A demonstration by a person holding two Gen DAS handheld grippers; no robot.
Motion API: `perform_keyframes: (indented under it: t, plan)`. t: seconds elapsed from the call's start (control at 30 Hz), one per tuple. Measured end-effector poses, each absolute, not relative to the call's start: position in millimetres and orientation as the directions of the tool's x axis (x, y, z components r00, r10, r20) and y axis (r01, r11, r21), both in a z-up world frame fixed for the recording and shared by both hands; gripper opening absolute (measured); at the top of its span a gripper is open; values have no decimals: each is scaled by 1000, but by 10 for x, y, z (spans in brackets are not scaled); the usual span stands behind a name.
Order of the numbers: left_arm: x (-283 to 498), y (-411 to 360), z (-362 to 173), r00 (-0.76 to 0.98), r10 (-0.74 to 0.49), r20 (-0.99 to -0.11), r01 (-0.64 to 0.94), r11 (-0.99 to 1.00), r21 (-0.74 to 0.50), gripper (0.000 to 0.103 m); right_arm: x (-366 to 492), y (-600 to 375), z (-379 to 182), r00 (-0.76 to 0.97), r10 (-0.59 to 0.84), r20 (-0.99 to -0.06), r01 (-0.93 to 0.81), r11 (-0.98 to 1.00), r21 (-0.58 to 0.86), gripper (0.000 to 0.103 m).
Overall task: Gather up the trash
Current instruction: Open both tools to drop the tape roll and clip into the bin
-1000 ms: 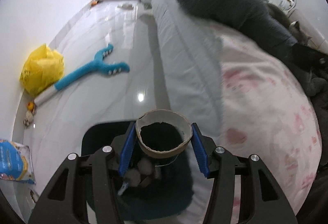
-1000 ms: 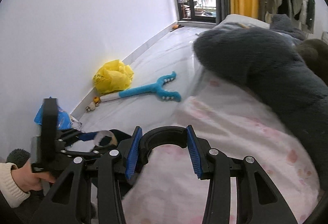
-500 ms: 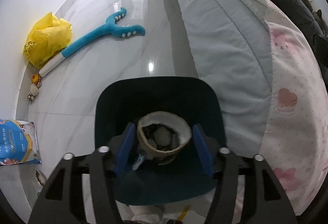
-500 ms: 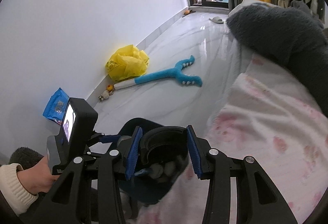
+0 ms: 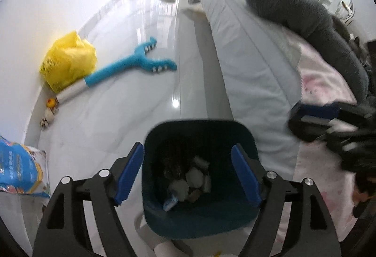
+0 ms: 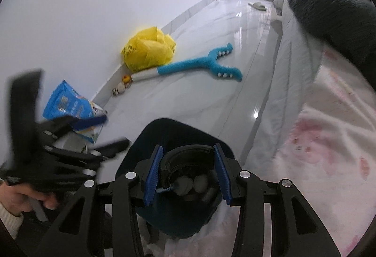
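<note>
A dark teal trash bin (image 5: 199, 130) stands on the floor beside the bed, with crumpled tissues and scraps (image 5: 188, 183) inside. My left gripper (image 5: 188, 174) is open and empty, right above the bin. My right gripper (image 6: 186, 173) is shut on a black round ring-shaped container (image 6: 185, 158) and holds it over the bin (image 6: 164, 127). The right gripper also shows blurred at the right of the left wrist view (image 5: 329, 120), and the left gripper shows blurred at the left of the right wrist view (image 6: 77, 137).
A bed with a pink-patterned quilt (image 5: 324, 92) and a grey fleece blanket (image 5: 305, 12) fills the right. On the floor lie a blue plush toy (image 5: 131, 64), a yellow plastic bag (image 5: 68, 59) and a blue packet (image 5: 16, 165) by the white wall.
My left gripper has opened and the cardboard ring it held is gone from its fingers. It has risen a little above the bin. My right gripper has moved over the bin with the black container.
</note>
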State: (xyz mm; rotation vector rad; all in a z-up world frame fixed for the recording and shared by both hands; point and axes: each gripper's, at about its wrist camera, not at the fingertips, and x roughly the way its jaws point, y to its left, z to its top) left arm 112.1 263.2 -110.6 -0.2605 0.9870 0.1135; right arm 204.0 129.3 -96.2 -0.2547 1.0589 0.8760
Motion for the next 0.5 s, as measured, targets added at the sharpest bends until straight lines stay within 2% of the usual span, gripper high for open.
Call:
perform_keyframes:
  t: [0.1,0.3,0.37,0.5]
  plan:
    - [1043,2697,-945,604,-16,-797,-214,960,-181,84,2037,1413,-1112,174,480,-860,-734,646,212,45]
    - [918,2747,-712,665,68,-744,-229,966,-116,90,1945,1626,-1339,139,433,-891,-750,633,191,48]
    - [883,2782,-640,685,76,-725,-236,964,-122,91,1921,1658,-1382,129,424,-896,-752,631,190,59]
    - [788,2794,-431,724,103,-682,-241,964,-110,97,1896,1677,-1357,136,423,-896,-760,624,180,63]
